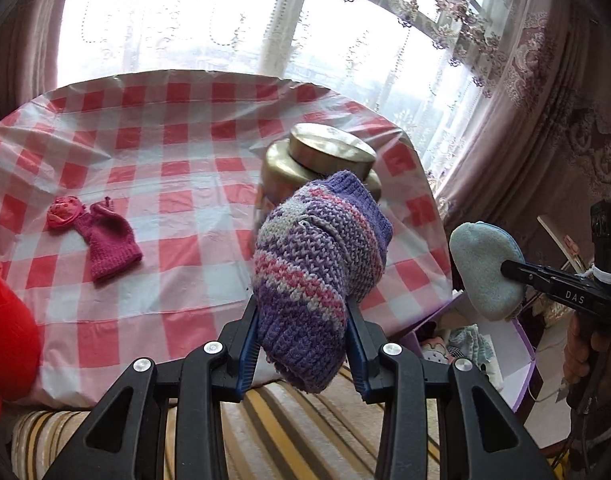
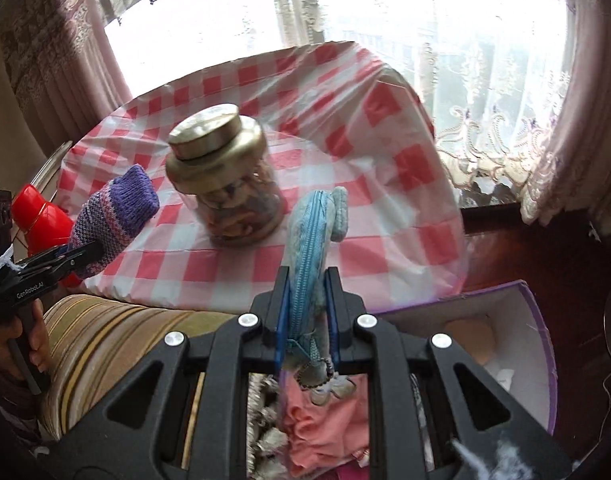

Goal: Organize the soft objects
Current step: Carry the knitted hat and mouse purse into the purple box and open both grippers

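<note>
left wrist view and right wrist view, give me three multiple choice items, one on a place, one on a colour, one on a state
1. The small dark pink knitted piece lies:
A on the checked tablecloth
B in the purple box
C in a gripper

2. The jar has a lid of:
A red
B gold
C blue

3. The right gripper is:
A open and empty
B shut on the pale blue zip pouch
C shut on the jar

Answers: 1 A, it rests flat on the cloth; 2 B, the lid shines gold; 3 B, both pads press the pouch.
</note>
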`<state>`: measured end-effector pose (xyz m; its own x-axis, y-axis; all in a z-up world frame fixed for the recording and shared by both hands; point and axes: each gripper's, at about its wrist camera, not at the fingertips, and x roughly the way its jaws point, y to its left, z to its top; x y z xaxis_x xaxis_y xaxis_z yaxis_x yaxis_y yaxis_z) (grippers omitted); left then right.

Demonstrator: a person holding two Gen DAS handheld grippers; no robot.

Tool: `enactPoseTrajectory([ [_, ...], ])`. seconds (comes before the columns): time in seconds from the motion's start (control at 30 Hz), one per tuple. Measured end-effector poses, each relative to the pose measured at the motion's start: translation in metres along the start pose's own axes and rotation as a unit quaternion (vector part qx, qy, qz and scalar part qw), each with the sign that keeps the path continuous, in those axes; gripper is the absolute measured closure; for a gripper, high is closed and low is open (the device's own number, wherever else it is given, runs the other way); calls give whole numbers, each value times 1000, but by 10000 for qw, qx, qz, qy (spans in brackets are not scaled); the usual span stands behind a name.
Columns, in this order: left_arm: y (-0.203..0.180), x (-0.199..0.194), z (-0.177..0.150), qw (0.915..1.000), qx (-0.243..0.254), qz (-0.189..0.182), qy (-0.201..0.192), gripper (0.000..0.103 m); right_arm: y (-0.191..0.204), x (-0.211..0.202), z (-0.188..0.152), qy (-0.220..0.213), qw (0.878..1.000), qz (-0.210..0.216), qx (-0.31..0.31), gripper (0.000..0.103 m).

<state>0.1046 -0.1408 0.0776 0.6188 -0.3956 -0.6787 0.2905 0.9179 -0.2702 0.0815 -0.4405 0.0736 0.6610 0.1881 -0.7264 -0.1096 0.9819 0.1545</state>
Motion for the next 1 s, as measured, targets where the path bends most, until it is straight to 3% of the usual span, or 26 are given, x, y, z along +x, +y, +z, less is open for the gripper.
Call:
enactPoseTrajectory([
  [0.23,-80,32,-8,9922,301,-985,705,64,-68,-23,-49,185,9968,-455,639,83],
  [0.6,-199,70,-52,9606,718,-1854,1943,63,-126,-50,-97,310,9879,-1034,1113,83],
  [0.67,-218,74,-61,9553,851,-1914,2084,63,-133,-54,-103,303,9862,-1122,1180,83],
  [0.73,-232,79,-70,9517,959,-1899,2212,56,-140,-58,-106,291,9846,-1188,1252,83],
  [0.8,-244,87,-79,9465,1126,-1846,2395,39,-145,-60,-110,290,9833,-1232,1307,83],
  [0.9,-251,96,-89,9414,1334,-1672,2606,38,-149,-61,-113,288,9823,-1295,1326,83],
  [1.0,-238,102,-88,9429,1044,-1615,2719,38,-152,-60,-116,312,9823,-1272,1343,83],
])
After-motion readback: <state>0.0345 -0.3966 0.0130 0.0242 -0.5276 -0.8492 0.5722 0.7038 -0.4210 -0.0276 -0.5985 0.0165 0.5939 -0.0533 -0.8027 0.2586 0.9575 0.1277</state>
